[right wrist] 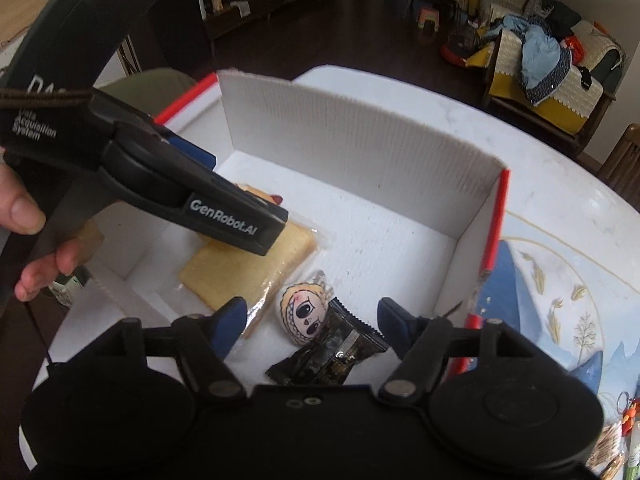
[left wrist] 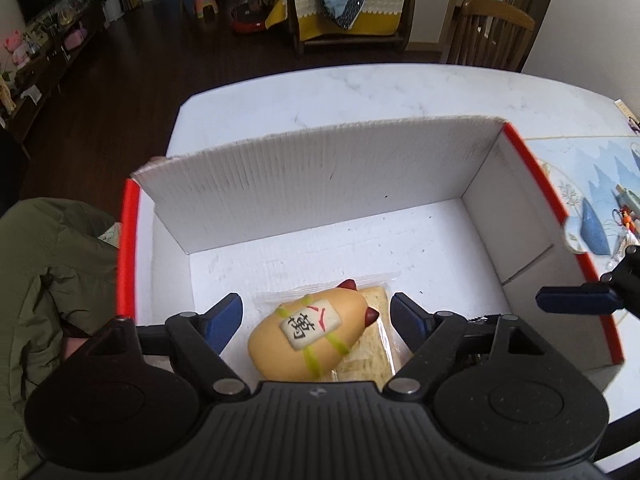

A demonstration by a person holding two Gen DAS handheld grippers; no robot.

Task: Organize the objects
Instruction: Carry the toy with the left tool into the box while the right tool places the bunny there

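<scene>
A white cardboard box with red rim [left wrist: 280, 184] [right wrist: 360, 132] stands on the table. Inside it lie a yellow egg-shaped toy with a mahjong tile [left wrist: 306, 334], resting on a wrapped sandwich biscuit [left wrist: 372, 344] [right wrist: 248, 268], a small round cartoon-face charm [right wrist: 302, 314] and a black snack packet [right wrist: 332, 356]. My left gripper [left wrist: 316, 318] is open, its fingers on either side of the yellow toy; it also shows in the right wrist view [right wrist: 224, 216], where it hides the toy. My right gripper [right wrist: 312, 320] is open above the charm and black packet.
A blue and white patterned mat [left wrist: 592, 184] [right wrist: 560, 280] lies right of the box with small items on it [left wrist: 626, 220]. An olive green jacket [left wrist: 44, 272] sits left of the box. A wooden chair [left wrist: 488, 32] stands behind the white table [left wrist: 360, 92].
</scene>
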